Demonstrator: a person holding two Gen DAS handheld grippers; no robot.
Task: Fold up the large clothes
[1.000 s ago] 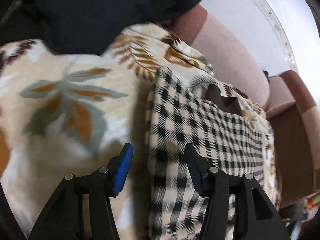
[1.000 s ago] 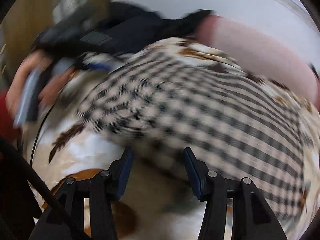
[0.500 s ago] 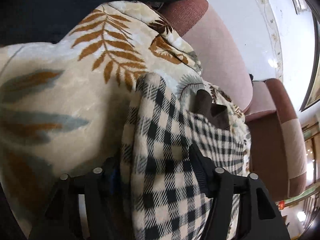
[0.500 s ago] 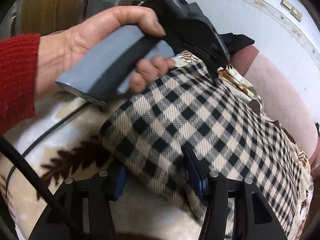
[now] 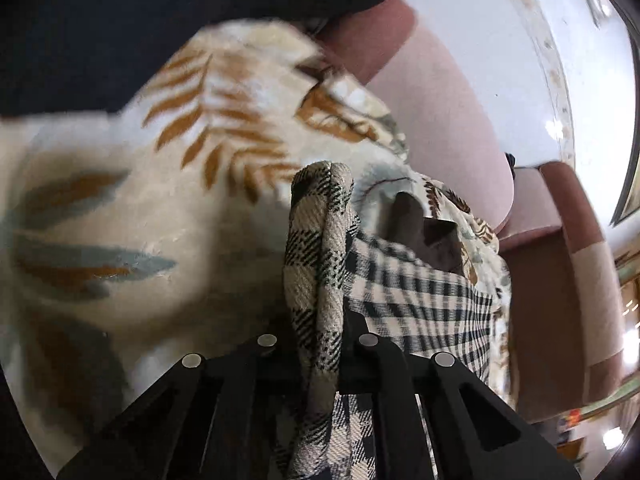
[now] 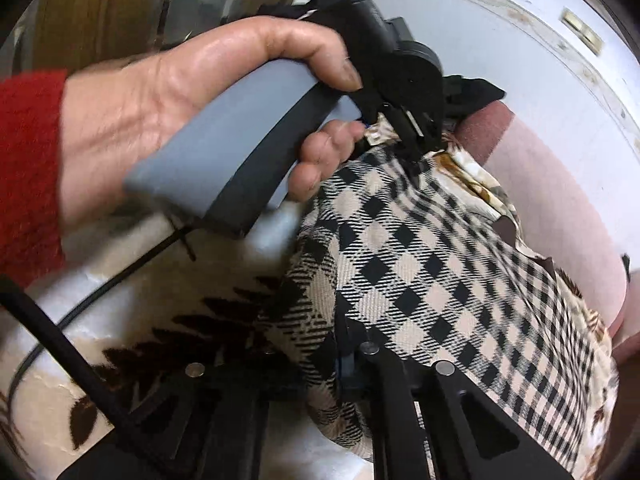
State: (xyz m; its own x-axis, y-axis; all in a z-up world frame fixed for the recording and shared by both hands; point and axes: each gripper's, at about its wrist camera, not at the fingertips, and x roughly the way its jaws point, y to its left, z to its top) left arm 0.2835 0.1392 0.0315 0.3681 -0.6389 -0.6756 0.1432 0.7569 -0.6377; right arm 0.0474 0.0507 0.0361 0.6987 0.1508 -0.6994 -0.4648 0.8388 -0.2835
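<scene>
A black-and-cream checked garment [image 5: 420,300] lies spread on a leaf-print blanket [image 5: 140,200] over a sofa. My left gripper [image 5: 320,336] is shut on a bunched fold of the garment's edge [image 5: 320,240] that stands up between the jaws. In the right wrist view the same checked garment [image 6: 440,260] fills the middle. My right gripper [image 6: 320,356] is shut on its near corner [image 6: 308,320]. The left gripper also shows in the right wrist view [image 6: 404,140], held by a hand in a red sleeve, clamped on the garment's far corner.
The pink sofa back [image 5: 448,112] and armrest [image 5: 560,264] lie beyond the garment. Dark clothing [image 5: 120,20] is piled at the blanket's far left. A black cable [image 6: 80,308] runs over the blanket near my right gripper. A white wall [image 6: 500,40] stands behind.
Both grippers moved in onto the garment's near edge and closed on it. The pinched cloth is now bunched up between each pair of jaws.
</scene>
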